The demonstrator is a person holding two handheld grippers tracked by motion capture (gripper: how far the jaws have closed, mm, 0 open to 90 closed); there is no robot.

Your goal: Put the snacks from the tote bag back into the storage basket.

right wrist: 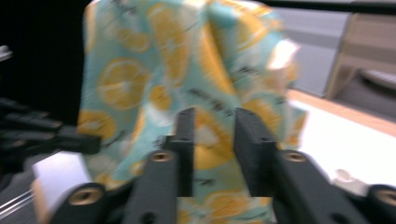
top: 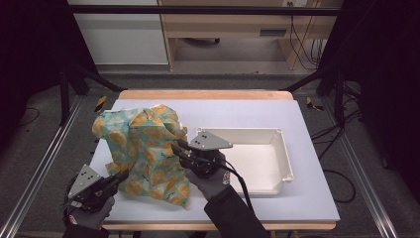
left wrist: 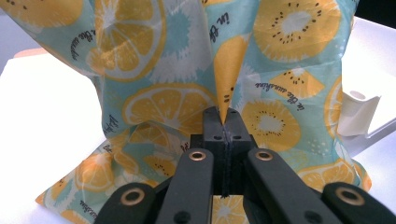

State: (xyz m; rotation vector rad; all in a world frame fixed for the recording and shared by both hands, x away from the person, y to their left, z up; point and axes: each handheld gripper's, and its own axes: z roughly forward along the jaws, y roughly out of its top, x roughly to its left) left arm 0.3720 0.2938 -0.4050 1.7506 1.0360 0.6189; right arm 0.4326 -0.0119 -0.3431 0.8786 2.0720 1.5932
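left tongs (left wrist: 223, 122) pinch the fruit-print cloth (top: 143, 151); right tongs (right wrist: 212, 135) gape narrowly beside it.

Cloth (top: 143, 153) left of tray (top: 285, 148)

Pale table (top: 317, 198) with fruit-print cloth (top: 143, 148), white tray (top: 285, 158)
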